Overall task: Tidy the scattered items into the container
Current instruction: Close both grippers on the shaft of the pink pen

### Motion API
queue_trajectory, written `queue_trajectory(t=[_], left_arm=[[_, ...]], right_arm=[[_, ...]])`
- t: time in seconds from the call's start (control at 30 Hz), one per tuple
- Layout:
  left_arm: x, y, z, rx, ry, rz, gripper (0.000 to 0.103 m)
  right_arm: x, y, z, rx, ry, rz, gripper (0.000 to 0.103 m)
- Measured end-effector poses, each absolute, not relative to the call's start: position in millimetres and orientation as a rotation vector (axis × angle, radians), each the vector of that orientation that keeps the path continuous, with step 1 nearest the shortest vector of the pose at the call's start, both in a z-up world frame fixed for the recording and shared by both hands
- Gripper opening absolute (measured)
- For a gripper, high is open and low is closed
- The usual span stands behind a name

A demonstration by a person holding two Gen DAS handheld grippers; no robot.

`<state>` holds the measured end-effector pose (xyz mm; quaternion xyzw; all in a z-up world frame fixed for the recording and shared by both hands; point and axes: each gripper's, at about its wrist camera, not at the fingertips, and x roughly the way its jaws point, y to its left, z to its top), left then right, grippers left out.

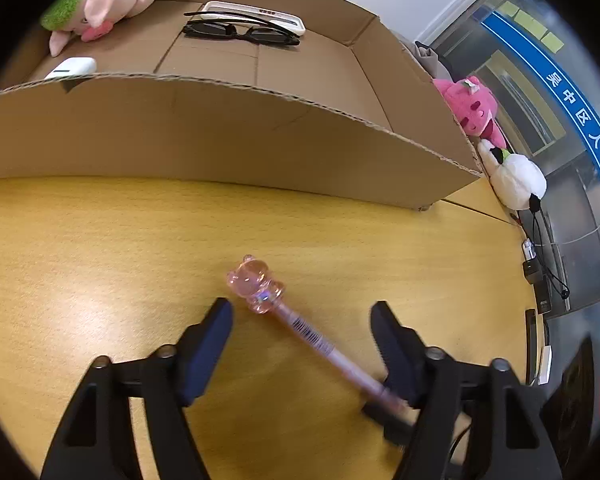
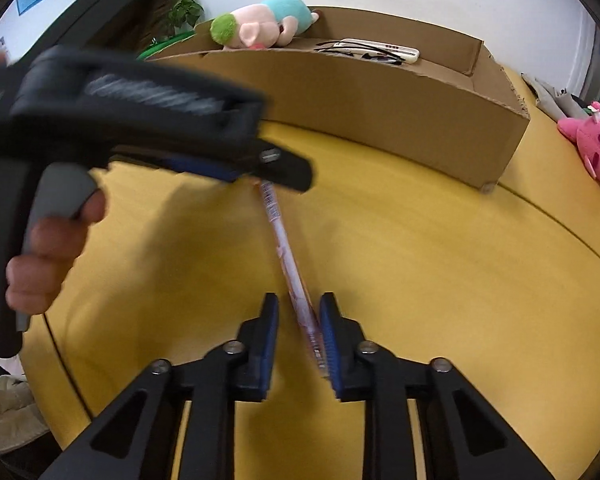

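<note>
Your left gripper (image 1: 302, 340) hovers over the yellow surface (image 1: 100, 260) with its jaws spread; the pink pen (image 1: 312, 338) lies diagonally between them, its clear bear-shaped cap just ahead of the left pad, and neither pad presses it. The pen's lower end runs under the right finger of this gripper, where another black part meets it; contact there cannot be told.

Your right gripper (image 2: 299, 330) has its jaws drawn close around the pen's (image 2: 288, 264) other end. The barrel lies against the right pad, while a gap remains at the left pad, so no pinch is shown.

The cardboard box (image 1: 220, 136) stands just beyond the pen on the same surface. It holds black glasses (image 1: 240, 32), a white remote (image 1: 256, 14), a plush pig (image 1: 112, 0) and a small white case (image 1: 70, 67). A pink plush (image 1: 474, 106) and a white plush (image 1: 514, 178) lie outside, beside its right wall.
</note>
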<state>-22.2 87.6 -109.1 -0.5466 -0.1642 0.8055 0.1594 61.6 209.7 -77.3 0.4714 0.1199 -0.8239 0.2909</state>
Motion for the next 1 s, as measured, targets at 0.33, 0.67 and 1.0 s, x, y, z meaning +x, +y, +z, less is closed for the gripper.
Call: queue_trajectory(t=[0.33,0.67,1.0], left_arm=[[-18.2,92.4,-115.5,-1.599,-0.468,2.259,0.012],[-4.1,79.4,-98.4,-1.566,-0.472,2.313,0.010],[1.6,69.6,-43.3,-1.403,-0.460,2.383,0.009]], right_arm=[[83.4,198.9,-78.7,1.279,0.179,-2.134,0.014],[93.6,191.1,-74.5,1.253,0.121,-2.078,0.015],[81.8,186.4,-40.2,1.129,0.111,-2.096,0.001]])
